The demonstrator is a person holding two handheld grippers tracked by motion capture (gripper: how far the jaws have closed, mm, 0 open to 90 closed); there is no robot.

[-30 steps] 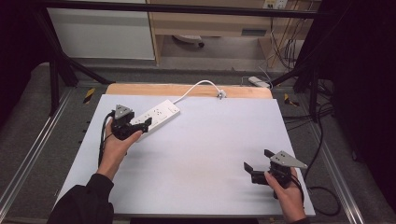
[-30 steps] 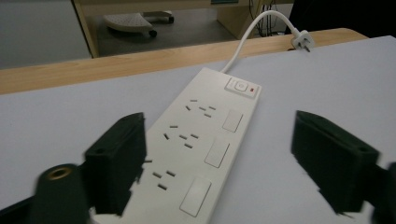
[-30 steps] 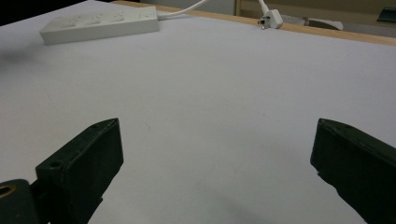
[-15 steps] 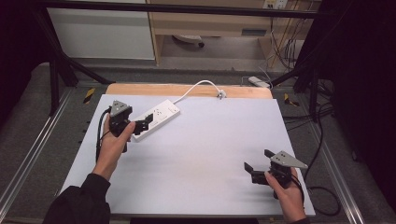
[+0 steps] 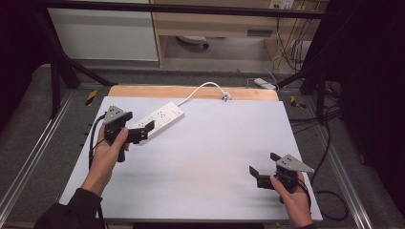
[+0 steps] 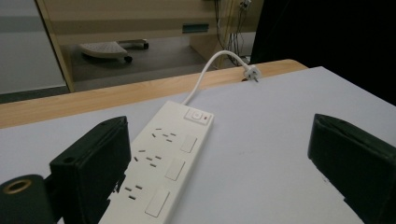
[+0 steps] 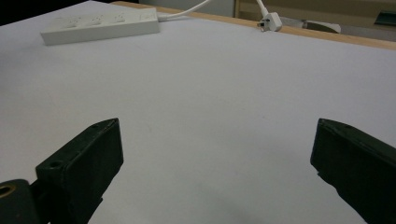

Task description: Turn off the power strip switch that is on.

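- A white power strip [image 5: 158, 120] is seen lying flat on the white table top [image 5: 215, 157], near the far left part of it.
- The power strip is laid at a slant, with its switch end turned toward the far edge of the table.
- In the left gripper view, 3 sets of plug holes and 1 switch with a small red light are seen on the power strip [image 6: 163, 163].
- A white cord [image 5: 200, 90] is joined to the switch end and is curved over the wooden strip [image 5: 191, 92] at the back of the table.
- The cord is ended by a white plug [image 5: 225, 97], which is laid at the line where the wood meets the white top.
- The left gripper [image 5: 143, 132] is held in the left hand [image 5: 109, 150] just at the near end of the power strip.
- Its jaws are spread wide apart and nothing is held between them.
- In the left gripper view, the near end of the power strip is seen just beside the left jaw, and the right jaw is well apart from it over the bare table.
- It cannot be told if the left jaw is touching the power strip.
- The right gripper [image 5: 260, 172] is held in the right hand [image 5: 291, 198] near the front right corner of the table.
- Its jaws are also spread wide apart, with only bare table seen between them.
- The right gripper is kept well apart from the power strip [image 7: 100, 23].
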